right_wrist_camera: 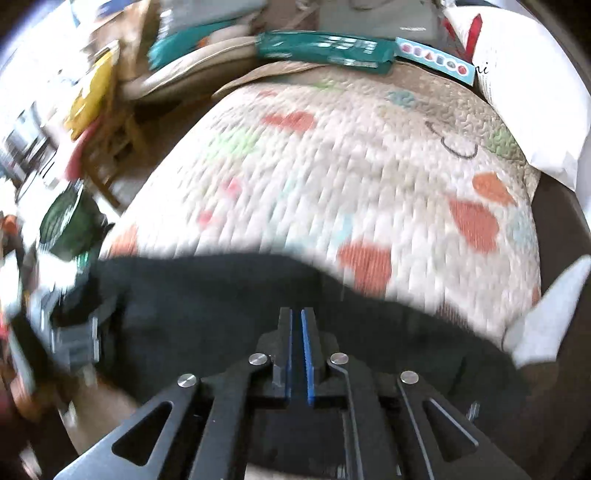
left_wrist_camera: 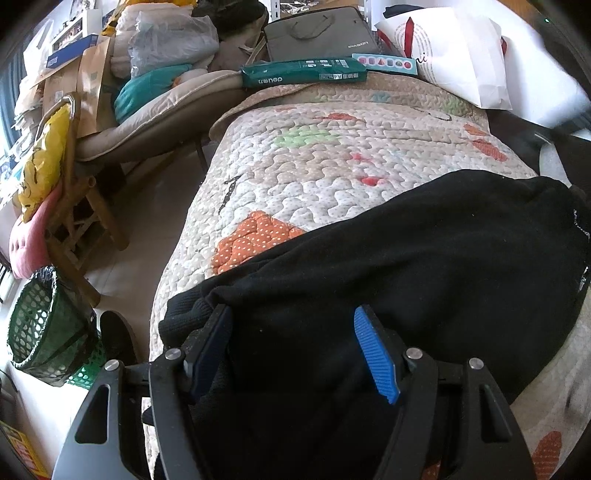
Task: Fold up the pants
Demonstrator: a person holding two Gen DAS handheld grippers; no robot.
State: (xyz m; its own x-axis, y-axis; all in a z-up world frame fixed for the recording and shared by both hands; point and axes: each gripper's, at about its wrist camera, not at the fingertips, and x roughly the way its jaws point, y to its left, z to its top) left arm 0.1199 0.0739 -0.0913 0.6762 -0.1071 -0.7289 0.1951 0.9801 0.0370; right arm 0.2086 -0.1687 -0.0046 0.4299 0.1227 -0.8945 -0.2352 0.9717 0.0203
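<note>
Black pants (left_wrist_camera: 406, 266) lie across the near part of a quilted mat (left_wrist_camera: 314, 155) with orange and green patches. My left gripper (left_wrist_camera: 291, 332) rests on the pants near their cuffed left end. Its jaws stand wide apart with black cloth lying between them, and the right blue pad (left_wrist_camera: 375, 358) is bare. In the blurred right wrist view, my right gripper (right_wrist_camera: 297, 314) hovers over the pants (right_wrist_camera: 221, 302) with its blue pads nearly together. Whether any cloth is pinched at its tips is hidden.
A green mesh basket (left_wrist_camera: 44, 325) and a wooden chair (left_wrist_camera: 77, 221) stacked with cushions stand on the floor left of the mat. At the mat's far end lie a green box (left_wrist_camera: 303, 72), a grey bag (left_wrist_camera: 317, 33) and a white paper bag (left_wrist_camera: 454, 55).
</note>
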